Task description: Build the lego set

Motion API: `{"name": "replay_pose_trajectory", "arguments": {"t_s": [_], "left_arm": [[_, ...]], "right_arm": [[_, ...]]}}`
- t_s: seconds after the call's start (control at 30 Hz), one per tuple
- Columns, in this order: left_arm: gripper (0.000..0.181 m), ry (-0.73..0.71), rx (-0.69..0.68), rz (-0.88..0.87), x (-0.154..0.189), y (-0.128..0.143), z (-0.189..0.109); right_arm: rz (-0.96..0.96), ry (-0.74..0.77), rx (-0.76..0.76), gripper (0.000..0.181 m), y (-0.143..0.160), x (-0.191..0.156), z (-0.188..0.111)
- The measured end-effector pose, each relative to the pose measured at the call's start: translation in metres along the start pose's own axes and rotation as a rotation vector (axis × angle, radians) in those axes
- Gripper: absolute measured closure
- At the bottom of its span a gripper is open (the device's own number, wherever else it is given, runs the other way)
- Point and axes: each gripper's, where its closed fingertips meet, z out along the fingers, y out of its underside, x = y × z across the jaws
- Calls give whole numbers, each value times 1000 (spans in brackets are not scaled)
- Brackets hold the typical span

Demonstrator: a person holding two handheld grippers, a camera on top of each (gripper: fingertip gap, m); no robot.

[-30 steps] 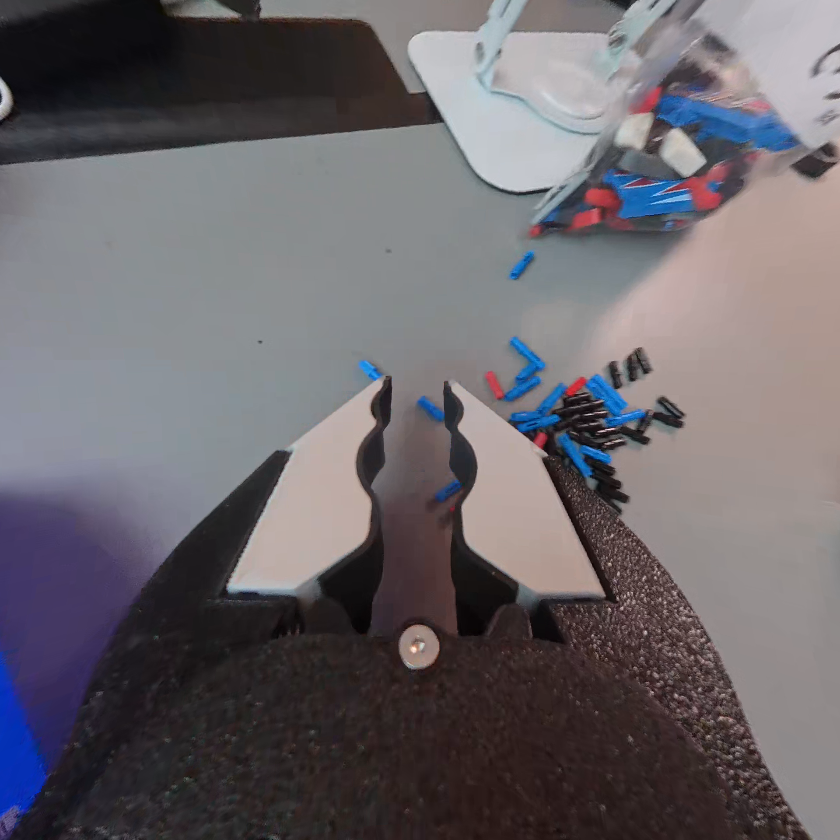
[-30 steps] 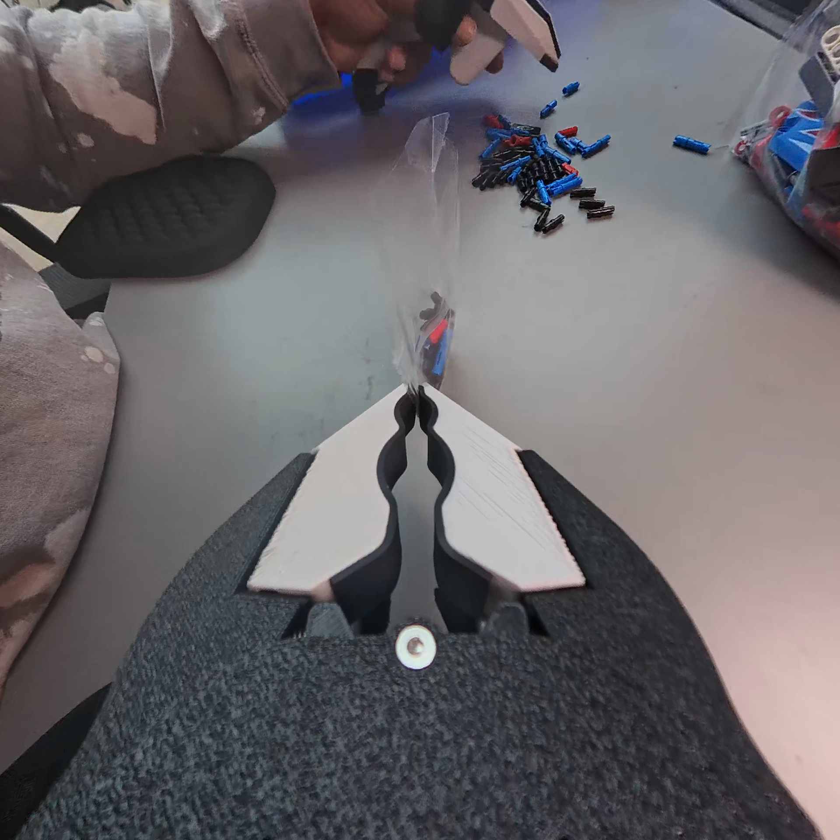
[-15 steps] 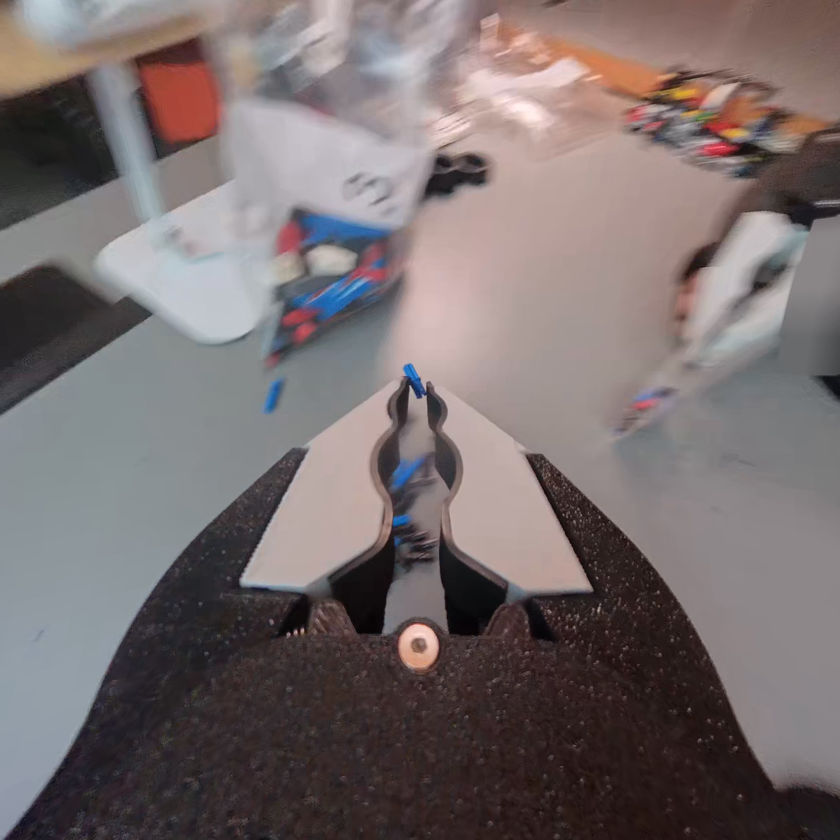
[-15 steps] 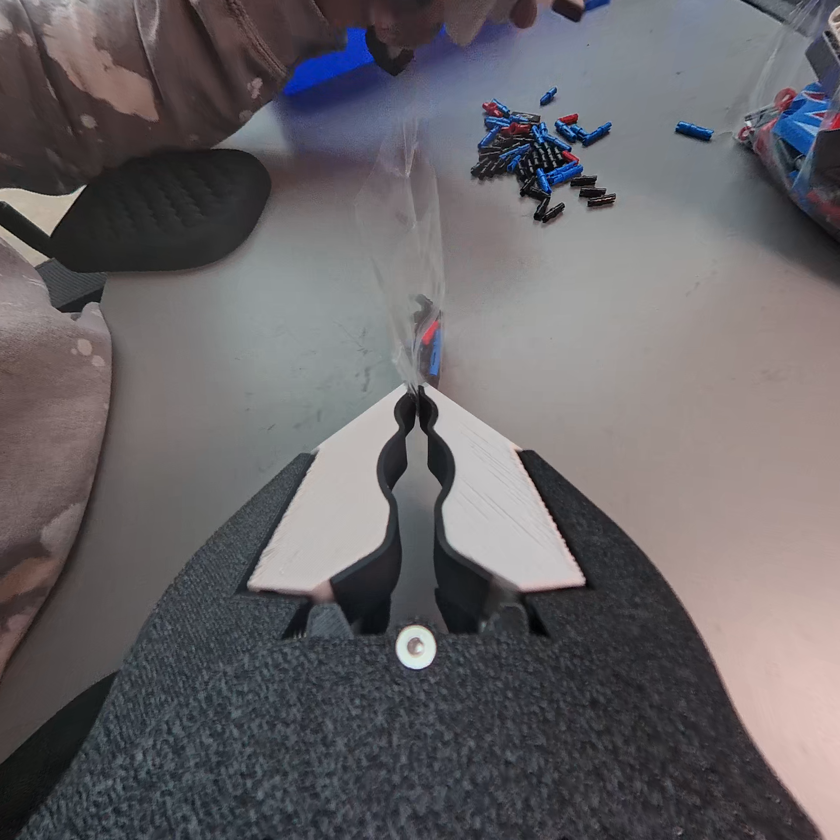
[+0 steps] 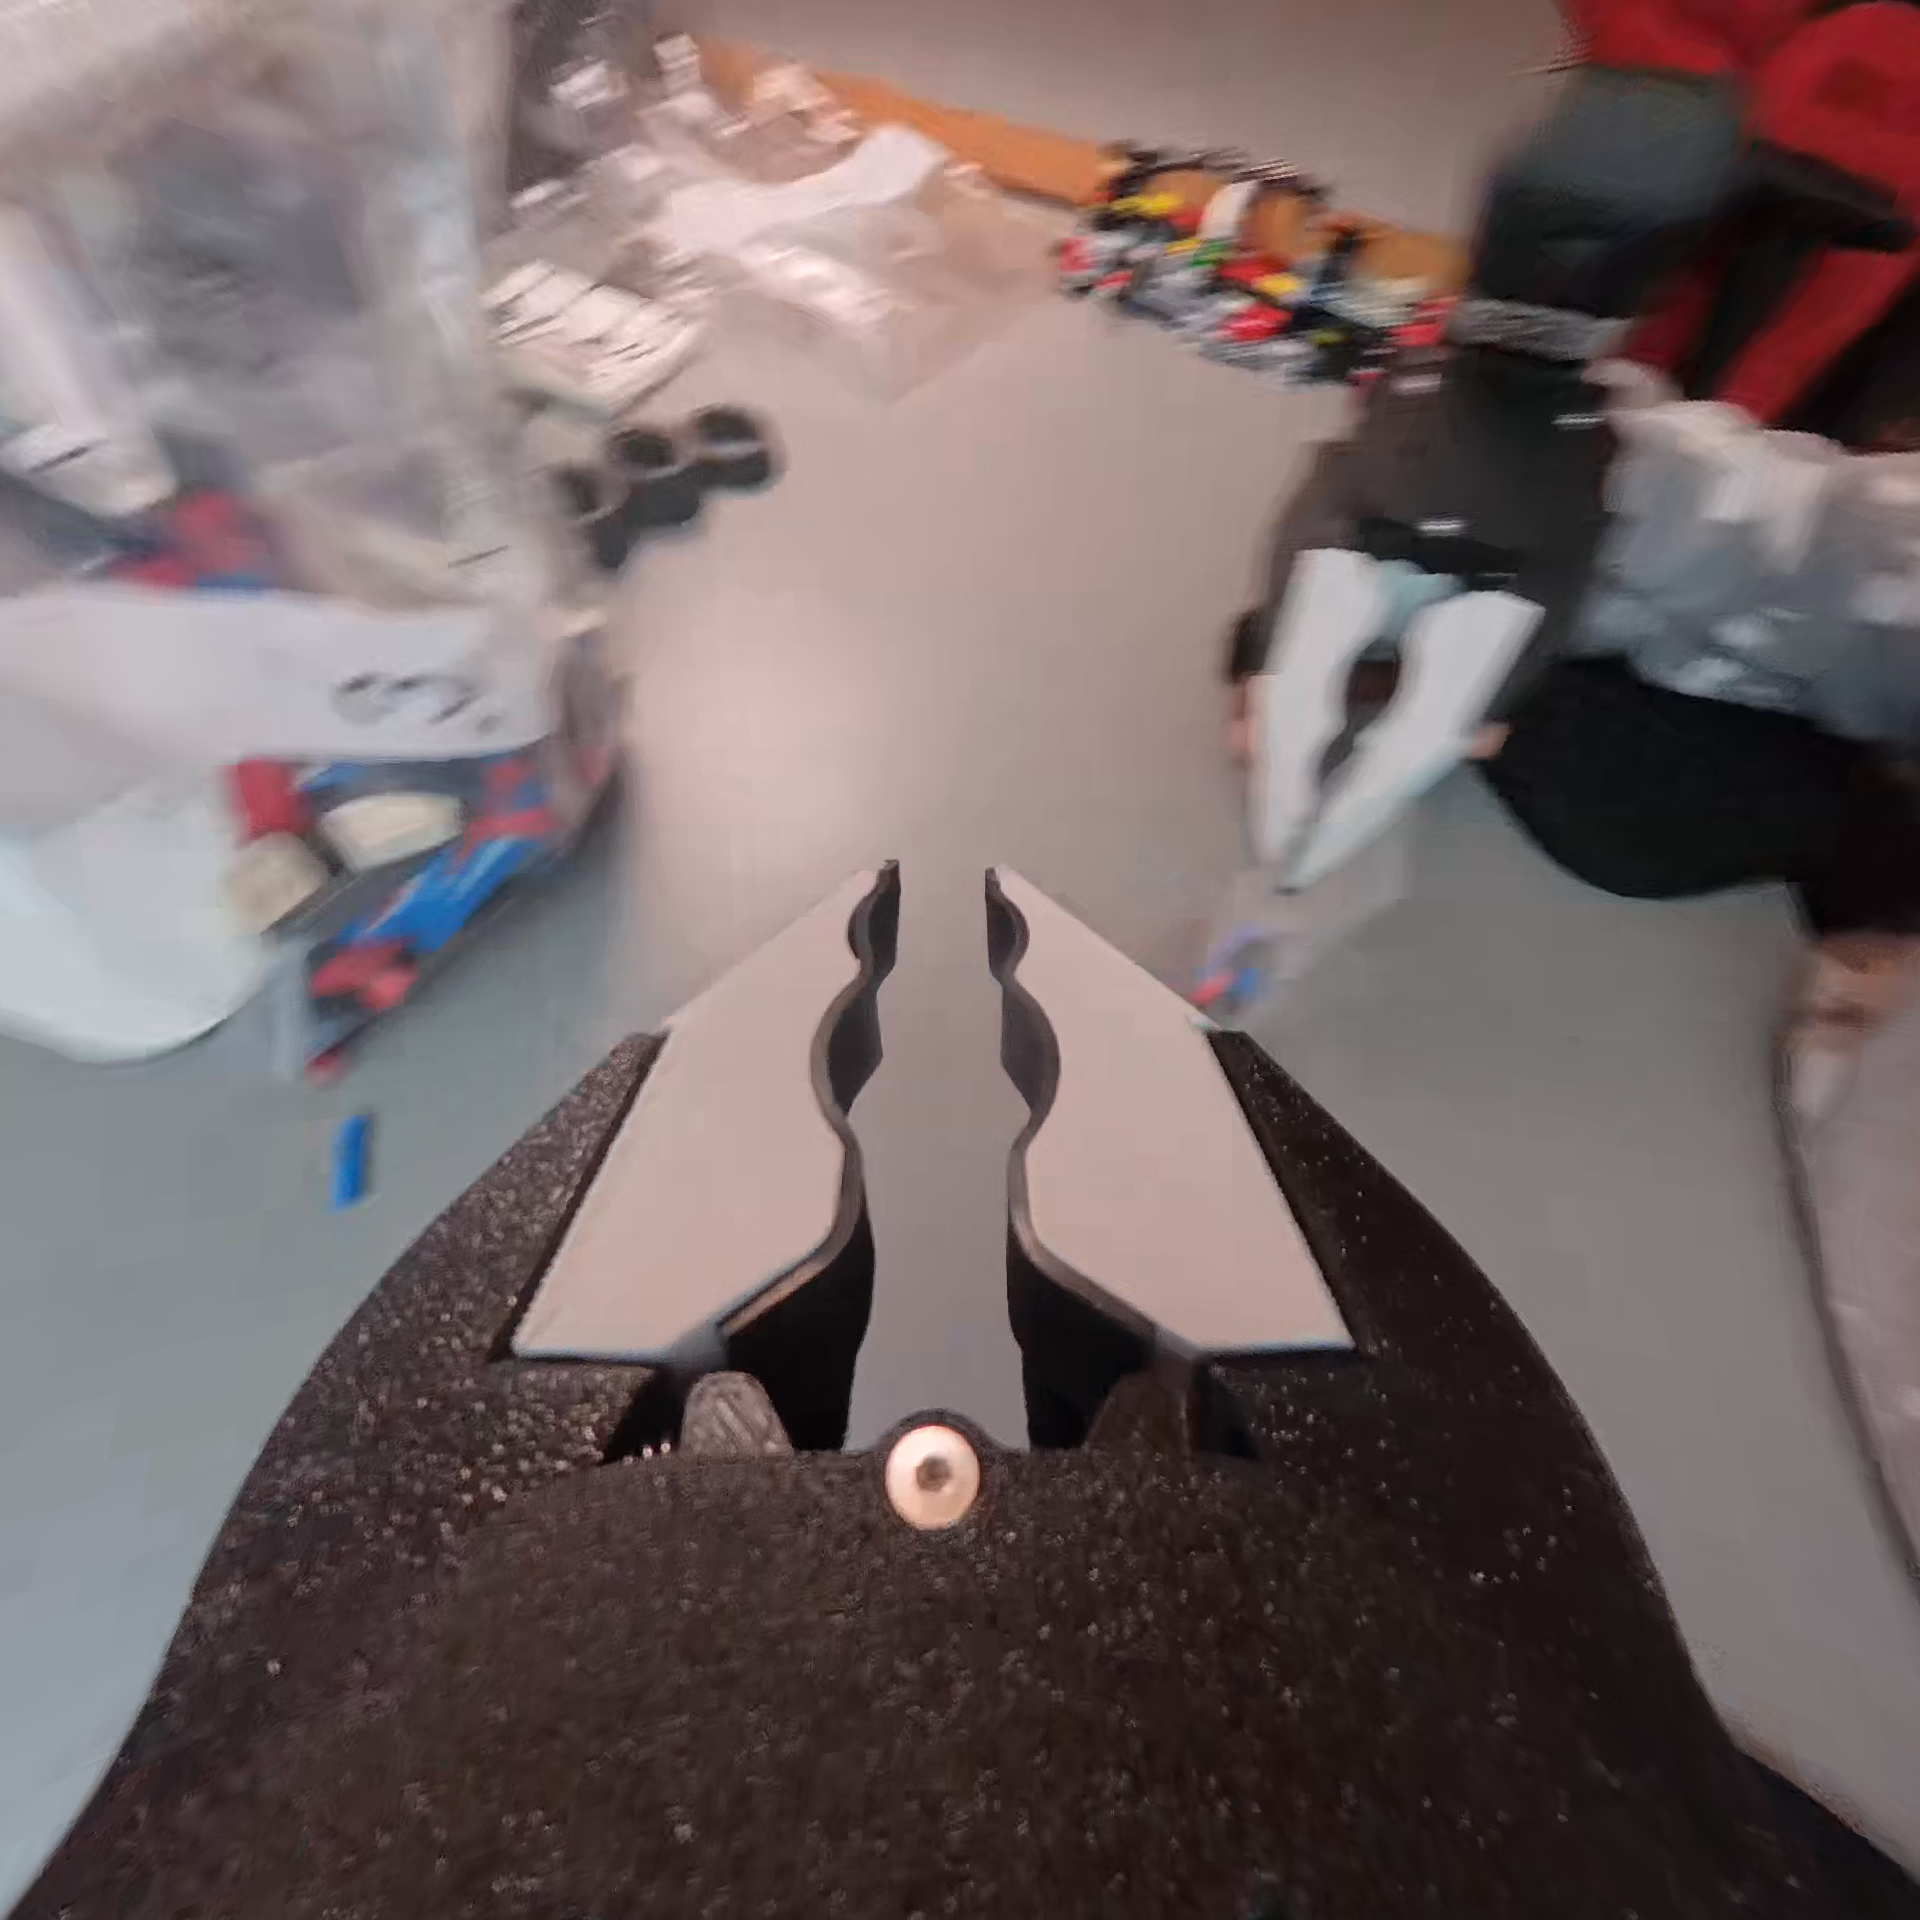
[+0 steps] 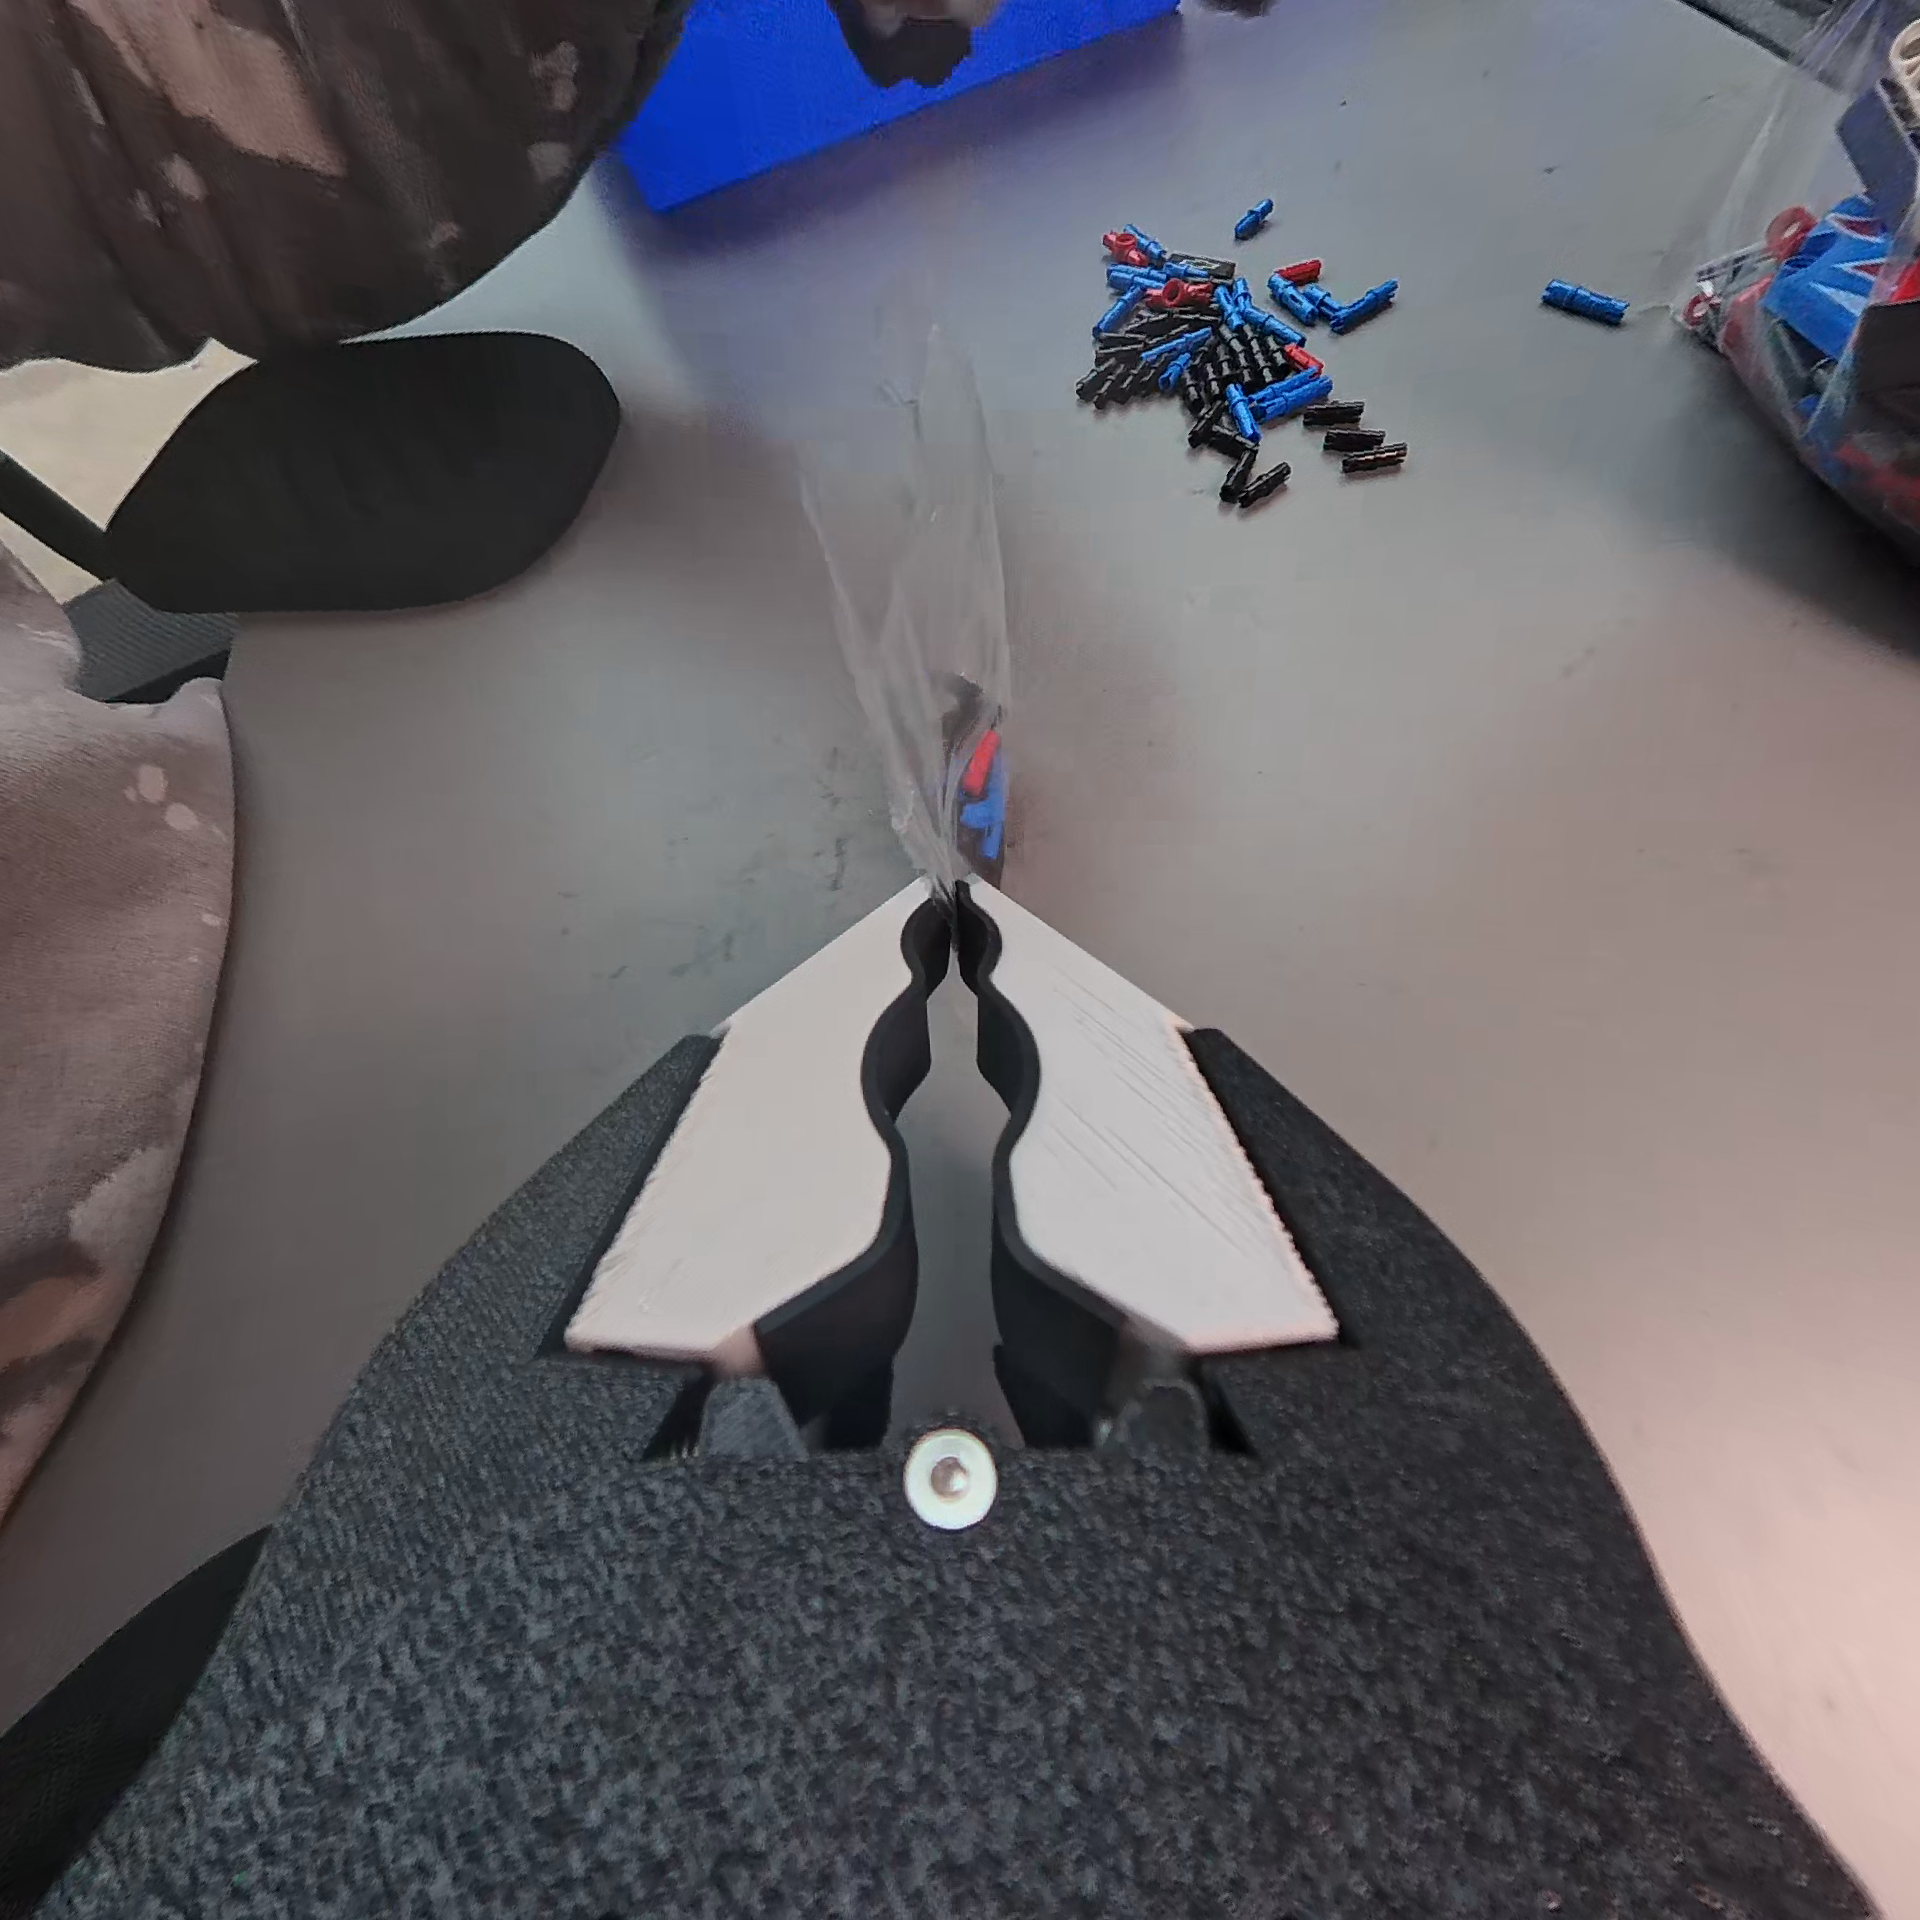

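My right gripper [image 6: 951, 899] is shut on the corner of a small clear plastic bag [image 6: 914, 623] that hangs over the grey table [image 6: 1455, 935], with a few red, blue and black pins [image 6: 982, 790] left inside. A pile of black, blue and red pins [image 6: 1226, 343] lies on the table beyond it. My left gripper [image 5: 942, 878] is open and empty, raised above the table; its view is blurred. The left wrist view shows the right gripper [image 5: 1288, 883] at the right, with the small bag [image 5: 1236, 956] under it.
A large clear bag of blue, red and white lego parts [image 5: 416, 852] lies left of the left gripper; it also shows in the right wrist view [image 6: 1829, 312]. A loose blue pin [image 6: 1584, 301] lies near it. A black armrest [image 6: 364, 468], a sleeve [image 6: 260, 156] and a blue object [image 6: 831, 94] are at the left and top. My right fingertips sit around 15 cm from my left ones. From either gripper's tips it is about 25 cm to the black armrest [image 6: 364, 468].
The left gripper closed on a blue pin, lifted and swung right; now it is open and the pin is gone from its tips. The right gripper kept holding the small bag.
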Motion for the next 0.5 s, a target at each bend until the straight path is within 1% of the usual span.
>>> {"name": "replay_pose_trajectory", "arguments": {"t_s": [0.07,0.1,0.17,0.23,0.3,0.37,0.4,0.47,0.5], "left_arm": [[161,-251,-133,-91,-80,32,-6],[160,-337,-207,-106,-111,50,-8],[159,-365,-289,-132,-142,75,-3],[161,-330,-315,-165,-152,86,7],[165,-353,-370,-146,-162,96,11],[172,-350,-401,-141,-164,103,15],[176,-341,-388,-149,-163,102,16],[176,-346,-394,-155,-163,102,12],[176,-313,-351,-142,-154,92,11]], "right_arm": [[-2,-7,-1,181,0,-1,1],[-3,-10,-2,181,0,-1,1],[-7,-11,-3,181,0,-2,1],[-5,-8,-3,181,1,-2,0],[-2,-5,-1,181,1,-1,-1],[4,-6,1,181,1,-1,-1],[6,-8,1,181,1,-1,-1],[3,-10,0,181,1,-1,-1],[2,-10,-1,181,1,-1,-1]]}}
